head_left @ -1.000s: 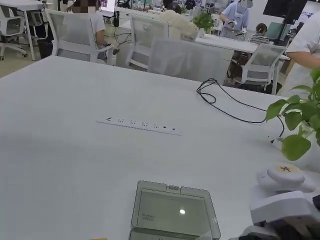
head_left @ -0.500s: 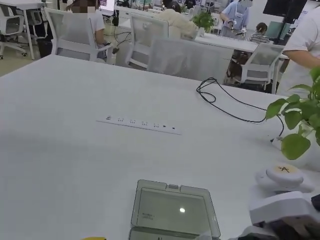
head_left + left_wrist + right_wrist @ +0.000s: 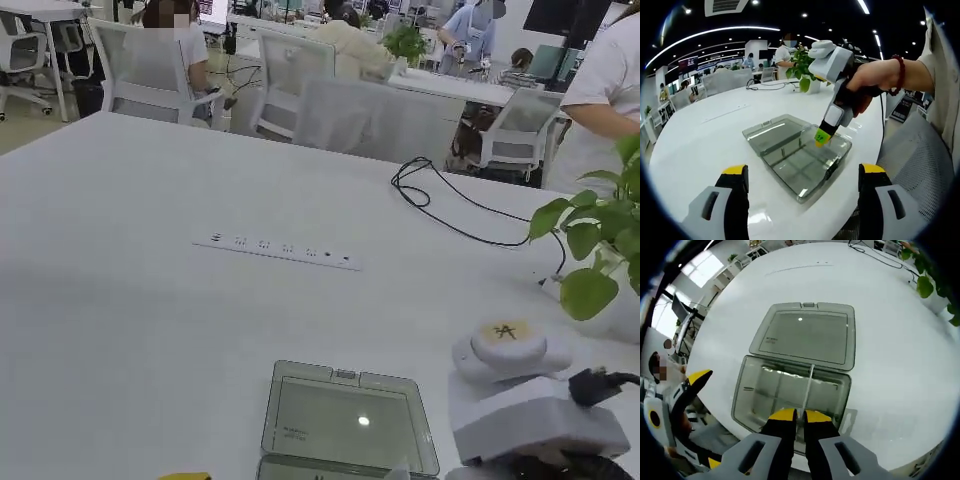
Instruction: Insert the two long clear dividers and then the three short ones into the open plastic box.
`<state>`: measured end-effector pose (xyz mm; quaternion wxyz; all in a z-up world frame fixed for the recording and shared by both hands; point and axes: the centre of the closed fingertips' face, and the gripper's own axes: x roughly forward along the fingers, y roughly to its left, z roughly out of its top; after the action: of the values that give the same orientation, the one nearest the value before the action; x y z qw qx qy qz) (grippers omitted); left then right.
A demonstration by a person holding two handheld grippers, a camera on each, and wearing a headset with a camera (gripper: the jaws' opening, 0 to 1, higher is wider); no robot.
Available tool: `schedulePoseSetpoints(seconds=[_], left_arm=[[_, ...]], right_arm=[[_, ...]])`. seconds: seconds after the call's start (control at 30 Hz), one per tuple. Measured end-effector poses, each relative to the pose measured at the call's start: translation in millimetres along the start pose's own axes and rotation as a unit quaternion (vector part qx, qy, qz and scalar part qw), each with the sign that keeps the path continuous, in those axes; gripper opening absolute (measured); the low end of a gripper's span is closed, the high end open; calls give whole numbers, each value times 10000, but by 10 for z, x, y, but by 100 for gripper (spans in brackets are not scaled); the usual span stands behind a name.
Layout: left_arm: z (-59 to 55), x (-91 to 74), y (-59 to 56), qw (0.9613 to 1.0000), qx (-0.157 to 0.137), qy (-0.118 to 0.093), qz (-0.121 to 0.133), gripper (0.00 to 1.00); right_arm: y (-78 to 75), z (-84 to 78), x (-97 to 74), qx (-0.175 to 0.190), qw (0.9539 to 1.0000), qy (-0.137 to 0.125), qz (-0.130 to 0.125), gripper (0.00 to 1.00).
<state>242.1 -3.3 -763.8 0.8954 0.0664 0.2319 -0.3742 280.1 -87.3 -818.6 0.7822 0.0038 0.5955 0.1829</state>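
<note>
- Right gripper view: my right tongs (image 3: 796, 415) are pressed almost together, pinching the near end of a clear divider (image 3: 807, 387).
- The divider stands on edge inside the open plastic box (image 3: 765, 390). It runs straight ahead from the tong tips to the box's hinge-side wall.
- The lid (image 3: 805, 335) lies open and flat on the white counter (image 3: 890, 355), just beyond the box from these tongs.
- Left gripper view: my left tongs (image 3: 803, 170) are spread wide with nothing between them, and the box sits just ahead of them.
- My right hand (image 3: 862, 92) holds the right tongs tips-down over the box, ahead and to the right of the left tongs.
- A potted plant (image 3: 802, 65) stands well beyond the box.
- Head view: a power strip (image 3: 280, 250) and a black cable (image 3: 450, 205) lie far ahead of the tongs.
</note>
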Motion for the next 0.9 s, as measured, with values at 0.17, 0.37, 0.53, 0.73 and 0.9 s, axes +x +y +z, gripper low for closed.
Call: schedulePoseSetpoints(seconds=[0.17,0.37,0.53,0.73,0.9], left_arm=[[16,-14,18,10000,-61,-46,39,92],[44,-30,27,9998,-103,-115,88,92],[48,-41,41,9998,-117,-121,127,92],[38,-42,37,9998,-94,-78,135,92],[24,-62,44,9998,-82,-16,160,91]], right_arm=[[19,-10,77,-199,9995,-16,-255,7],[-2,-45,172,-351,9984,-19,-440,7],[-13,-54,182,-404,9979,-39,-512,7],[-17,-54,180,-398,9981,-106,-453,7],[36,-41,195,-741,9970,-132,-190,11]])
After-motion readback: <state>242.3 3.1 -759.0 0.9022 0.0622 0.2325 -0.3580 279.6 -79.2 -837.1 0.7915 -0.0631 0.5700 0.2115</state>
